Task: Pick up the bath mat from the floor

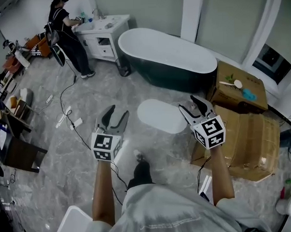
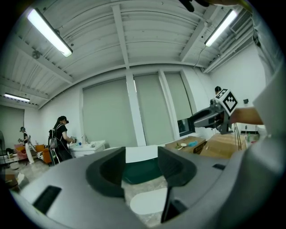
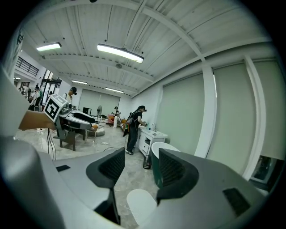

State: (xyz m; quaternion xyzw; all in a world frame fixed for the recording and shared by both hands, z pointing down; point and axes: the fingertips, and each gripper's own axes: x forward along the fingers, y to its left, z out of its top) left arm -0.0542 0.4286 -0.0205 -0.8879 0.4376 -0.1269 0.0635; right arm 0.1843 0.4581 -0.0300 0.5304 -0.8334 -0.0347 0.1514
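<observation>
A: Where does the bath mat (image 1: 161,116) lie?

B: Flat on the marbled floor (image 1: 89,159), just beside the dark bathtub (image 1: 167,54). From the head view it shows between the left tool (image 1: 115,117) and the right tool (image 1: 194,106). Both tools gape wide and empty, clear of it.

A: Best approach?

B: Probably lower each tool to an opposite edge. The thin, soft-looking white oval likely needs a jaw slid under its rim.

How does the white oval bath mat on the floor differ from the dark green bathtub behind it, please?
The white oval bath mat lies flat on the grey marbled floor; the dark green bathtub stands tall with deep walls. The mat is white all over; the tub is dark outside, white inside. The mat is far smaller than the tub. Both have rounded, oval outlines.
</observation>
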